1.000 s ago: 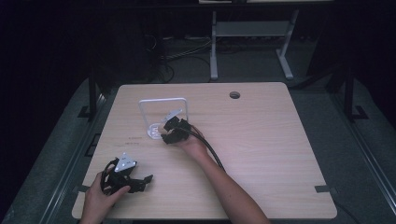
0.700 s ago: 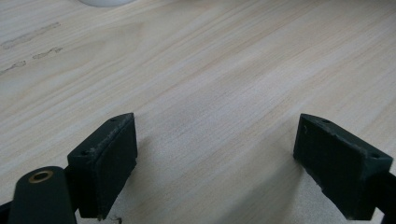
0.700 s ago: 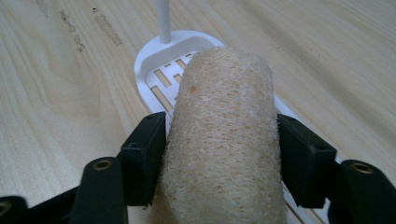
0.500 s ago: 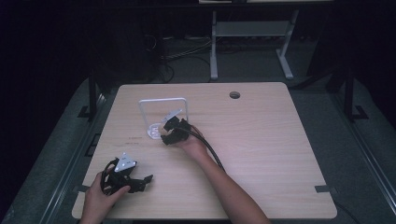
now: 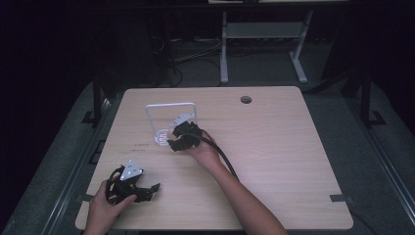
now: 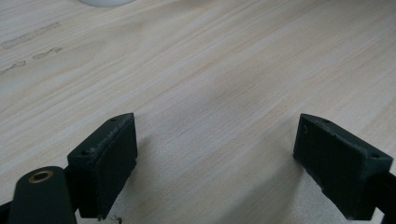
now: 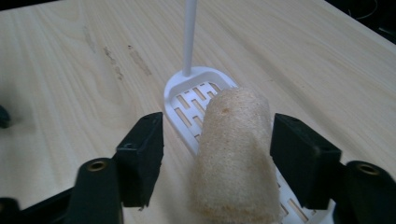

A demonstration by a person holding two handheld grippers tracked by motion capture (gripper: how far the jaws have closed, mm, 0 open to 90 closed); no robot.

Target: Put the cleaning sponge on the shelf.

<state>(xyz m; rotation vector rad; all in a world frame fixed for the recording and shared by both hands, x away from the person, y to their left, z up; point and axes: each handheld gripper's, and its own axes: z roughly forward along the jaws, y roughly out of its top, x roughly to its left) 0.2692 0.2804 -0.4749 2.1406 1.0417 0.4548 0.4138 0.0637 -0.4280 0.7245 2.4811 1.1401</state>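
Observation:
A tan, rolled sponge (image 7: 233, 154) stands on the slotted white base (image 7: 187, 100) of a small stand. The stand's thin white post (image 7: 189, 37) rises behind it. My right gripper (image 7: 217, 135) is open with one jaw on each side of the sponge, leaving a clear gap on the left and almost none on the right. In the high view the right gripper (image 5: 172, 140) sits at the foot of the white wire frame (image 5: 171, 105) near the table's middle left. My left gripper (image 5: 150, 190) lies low at the front left, open (image 6: 215, 149) over bare wood.
The pale wooden table (image 5: 274, 147) has a round cable hole (image 5: 245, 100) at the back. Faint scuff marks (image 5: 142, 147) lie left of the stand. A black cable (image 5: 222, 154) trails from the right gripper along the forearm. Dark floor and a metal frame lie beyond the table.

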